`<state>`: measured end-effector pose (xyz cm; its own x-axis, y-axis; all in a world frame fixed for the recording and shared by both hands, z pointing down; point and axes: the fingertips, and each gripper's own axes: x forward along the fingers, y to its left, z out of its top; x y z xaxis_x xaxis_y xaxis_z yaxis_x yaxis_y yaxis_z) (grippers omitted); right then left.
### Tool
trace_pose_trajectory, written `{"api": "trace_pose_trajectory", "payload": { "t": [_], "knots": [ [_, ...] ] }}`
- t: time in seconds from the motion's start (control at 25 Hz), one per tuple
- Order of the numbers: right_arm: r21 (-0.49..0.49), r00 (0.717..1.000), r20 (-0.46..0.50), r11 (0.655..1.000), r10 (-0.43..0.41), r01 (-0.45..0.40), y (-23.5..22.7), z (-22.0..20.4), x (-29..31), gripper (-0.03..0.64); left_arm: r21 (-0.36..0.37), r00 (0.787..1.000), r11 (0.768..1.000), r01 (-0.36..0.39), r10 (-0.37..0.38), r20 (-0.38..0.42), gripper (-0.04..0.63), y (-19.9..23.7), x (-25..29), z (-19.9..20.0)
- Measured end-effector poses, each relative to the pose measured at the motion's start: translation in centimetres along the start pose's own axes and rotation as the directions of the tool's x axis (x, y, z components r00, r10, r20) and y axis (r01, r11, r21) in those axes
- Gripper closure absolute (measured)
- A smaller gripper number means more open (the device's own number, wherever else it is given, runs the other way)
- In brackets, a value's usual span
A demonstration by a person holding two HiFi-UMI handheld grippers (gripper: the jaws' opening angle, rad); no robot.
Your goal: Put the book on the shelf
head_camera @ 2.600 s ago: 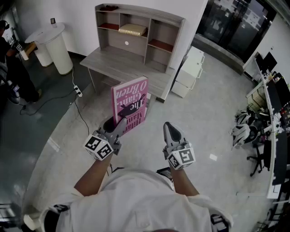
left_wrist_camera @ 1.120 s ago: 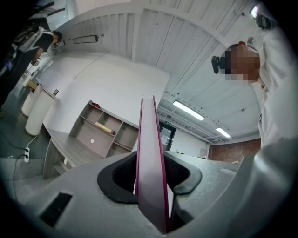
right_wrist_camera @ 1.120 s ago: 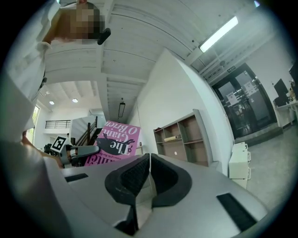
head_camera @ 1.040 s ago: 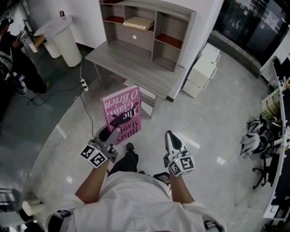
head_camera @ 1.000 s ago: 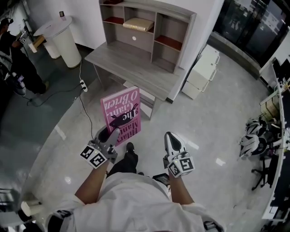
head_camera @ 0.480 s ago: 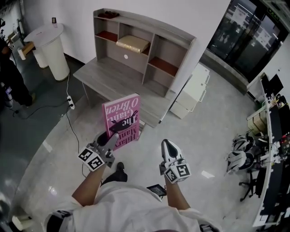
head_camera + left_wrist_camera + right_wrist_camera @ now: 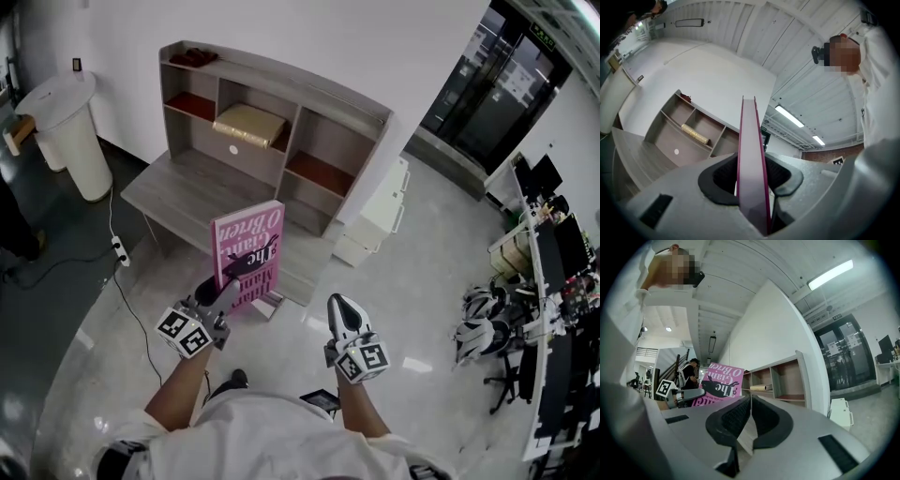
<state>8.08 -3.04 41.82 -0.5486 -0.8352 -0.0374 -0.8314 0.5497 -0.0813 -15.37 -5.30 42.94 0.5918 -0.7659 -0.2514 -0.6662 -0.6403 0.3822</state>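
A pink book (image 7: 247, 251) stands upright in front of me, its cover toward the head camera. My left gripper (image 7: 229, 277) is shut on its lower edge. In the left gripper view the book's edge (image 7: 752, 159) runs straight up between the dark pads (image 7: 719, 180), which press on both sides. My right gripper (image 7: 341, 309) hangs to the right of the book, shut, with nothing in it. From the right gripper view the book (image 7: 720, 385) shows at the left. The grey shelf unit (image 7: 323, 117) on its desk stands just beyond the book.
A gold-coloured flat thing (image 7: 248, 124) lies in the shelf's middle compartment. A white cabinet (image 7: 375, 217) stands right of the desk, a white round stand (image 7: 67, 131) to its left. A cable and power strip (image 7: 118, 249) lie on the floor. Office chairs and desks (image 7: 487, 323) crowd the right.
Both grippers and the book have come nearer to the desk and shelf, which now lies directly behind the book. The grip on the book is unchanged.
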Motion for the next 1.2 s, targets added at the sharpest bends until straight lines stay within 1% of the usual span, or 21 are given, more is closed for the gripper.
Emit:
{"api": "trace_pose_trajectory", "payload": {
  "t": [0.16, 0.32, 0.4, 0.56, 0.64, 0.76, 0.88, 0.96, 1.12, 1.2],
  "knots": [
    [0.006, 1.000, 0.015, 1.000, -0.027, 0.027, -1.3, 0.4, 2.4, 0.597, 0.020, 1.000, 1.000, 0.009, -0.009, 0.021, 0.443, 2.6, 3.5, 0.7],
    [-0.020, 0.999, 0.023, 0.999, -0.045, 0.045, -2.9, 1.0, 4.0, 0.597, 0.054, 1.000, 0.998, 0.020, -0.021, 0.022, 0.443, 3.9, 6.9, 1.0],
    [-0.021, 0.998, 0.027, 0.999, -0.049, 0.050, -3.9, 1.2, 5.2, 0.597, 0.096, 1.000, 0.995, 0.023, -0.025, 0.019, 0.443, 4.4, 8.8, 1.5],
    [-0.044, 0.997, 0.053, 0.998, -0.048, 0.051, -6.6, 1.4, 8.8, 0.597, 0.200, 0.999, 0.979, 0.032, -0.037, 0.025, 0.443, 5.8, 13.0, 2.2],
    [-0.059, 0.997, 0.061, 0.996, -0.057, 0.061, -8.1, 1.2, 10.5, 0.597, 0.233, 0.999, 0.972, 0.016, -0.023, 0.028, 0.443, 6.7, 14.9, 2.5],
    [-0.049, 0.995, 0.069, 0.996, -0.067, 0.070, -11.0, 1.7, 12.5, 0.598, 0.274, 1.000, 0.962, 0.000, -0.004, 0.017, 0.443, 7.5, 17.8, 2.7],
    [-0.029, 0.995, 0.082, 0.998, -0.058, 0.061, -14.0, 2.2, 14.3, 0.597, 0.333, 1.000, 0.943, -0.007, 0.008, -0.004, 0.443, 8.1, 20.8, 2.5],
    [-0.019, 0.995, 0.085, 0.998, -0.051, 0.053, -15.9, 2.5, 15.2, 0.598, 0.381, 1.000, 0.925, -0.014, 0.018, -0.008, 0.443, 8.1, 22.8, 2.4],
    [-0.012, 0.996, 0.085, 0.999, -0.033, 0.034, -19.4, 2.9, 16.7, 0.598, 0.486, 0.999, 0.873, -0.022, 0.031, -0.009, 0.443, 7.5, 26.7, 2.1],
    [-0.005, 0.996, 0.084, 1.000, -0.030, 0.030, -21.1, 2.8, 17.2, 0.598, 0.530, 0.999, 0.848, -0.016, 0.035, -0.026, 0.443, 7.2, 28.6, 1.4]
  ]
}}
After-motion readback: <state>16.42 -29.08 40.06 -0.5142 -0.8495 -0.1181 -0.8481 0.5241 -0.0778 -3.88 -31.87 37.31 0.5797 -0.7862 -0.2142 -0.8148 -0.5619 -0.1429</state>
